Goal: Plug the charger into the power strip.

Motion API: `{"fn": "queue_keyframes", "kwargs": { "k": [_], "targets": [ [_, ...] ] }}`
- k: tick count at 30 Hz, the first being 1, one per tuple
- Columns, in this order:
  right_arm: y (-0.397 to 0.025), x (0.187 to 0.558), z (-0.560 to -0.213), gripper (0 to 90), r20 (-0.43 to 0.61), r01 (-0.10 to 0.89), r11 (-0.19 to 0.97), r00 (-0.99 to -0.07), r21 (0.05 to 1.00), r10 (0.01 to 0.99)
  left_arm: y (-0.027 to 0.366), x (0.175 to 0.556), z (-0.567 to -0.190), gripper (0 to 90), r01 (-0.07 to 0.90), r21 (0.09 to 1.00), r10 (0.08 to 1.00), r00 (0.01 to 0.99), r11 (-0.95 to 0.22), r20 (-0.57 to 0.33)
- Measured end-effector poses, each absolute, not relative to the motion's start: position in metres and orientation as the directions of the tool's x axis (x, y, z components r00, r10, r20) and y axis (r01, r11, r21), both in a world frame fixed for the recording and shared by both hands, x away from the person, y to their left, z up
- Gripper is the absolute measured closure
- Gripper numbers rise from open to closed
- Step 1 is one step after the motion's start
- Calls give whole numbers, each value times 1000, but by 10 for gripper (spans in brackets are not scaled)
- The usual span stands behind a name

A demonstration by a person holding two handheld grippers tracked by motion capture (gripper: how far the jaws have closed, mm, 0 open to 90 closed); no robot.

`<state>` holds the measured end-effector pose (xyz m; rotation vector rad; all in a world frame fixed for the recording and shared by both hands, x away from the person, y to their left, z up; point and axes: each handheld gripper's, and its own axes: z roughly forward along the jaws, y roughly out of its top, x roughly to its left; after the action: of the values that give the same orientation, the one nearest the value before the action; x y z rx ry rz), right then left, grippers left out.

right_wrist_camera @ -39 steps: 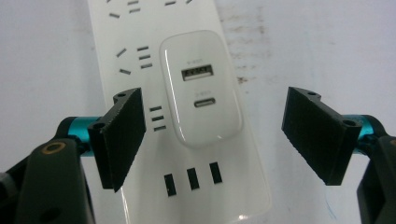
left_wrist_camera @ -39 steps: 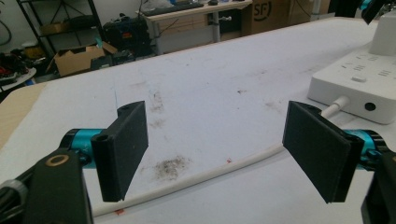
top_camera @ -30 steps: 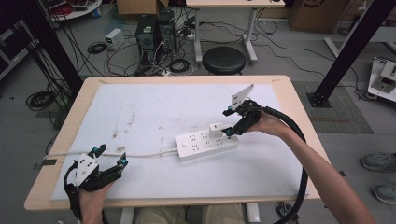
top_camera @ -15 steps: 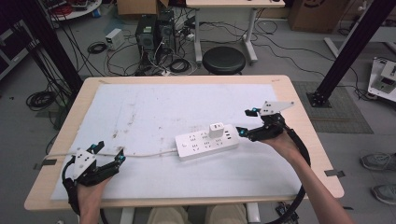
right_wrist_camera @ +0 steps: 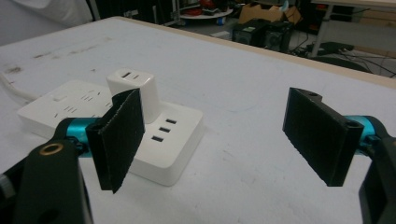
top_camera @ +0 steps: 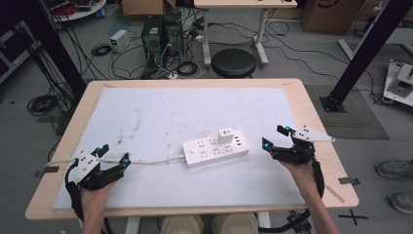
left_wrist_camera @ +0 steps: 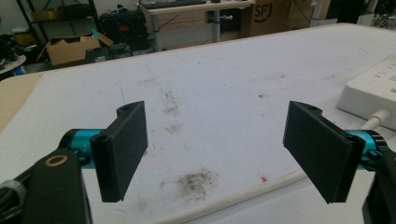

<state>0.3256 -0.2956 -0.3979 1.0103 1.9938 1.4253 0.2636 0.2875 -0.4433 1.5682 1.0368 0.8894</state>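
Power strip (top_camera: 215,147) between left gripper (top_camera: 111,155), right gripper (top_camera: 276,137), untouched

In the left gripper view, the power strip (left_wrist_camera: 373,91) is running off the right edge beyond the right jaw. The cord (left_wrist_camera: 243,196) is slipping out of sight behind that jaw.

In the right gripper view, the left jaw is hiding part of the strip and the white adapter (right_wrist_camera: 135,91).

Even, soft light; slight blur
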Motion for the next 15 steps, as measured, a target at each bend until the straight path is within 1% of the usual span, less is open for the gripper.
{"fn": "queue_keyframes", "kwargs": {
  "k": [5,8,12,15],
  "targets": [
    [-299,312,-403,212,24,269,142,-532,953,847,285,266,-442,220,180,976,930,364,-123,50],
    [-301,306,-407,212,48,266,98,-493,959,869,285,268,-442,220,179,976,930,364,-125,53],
    [-304,305,-412,211,78,277,63,-470,959,879,285,269,-442,220,181,975,928,368,-131,57],
    [-304,306,-415,211,78,279,65,-473,958,878,285,270,-442,220,182,974,927,371,-134,58]
  ]
}}
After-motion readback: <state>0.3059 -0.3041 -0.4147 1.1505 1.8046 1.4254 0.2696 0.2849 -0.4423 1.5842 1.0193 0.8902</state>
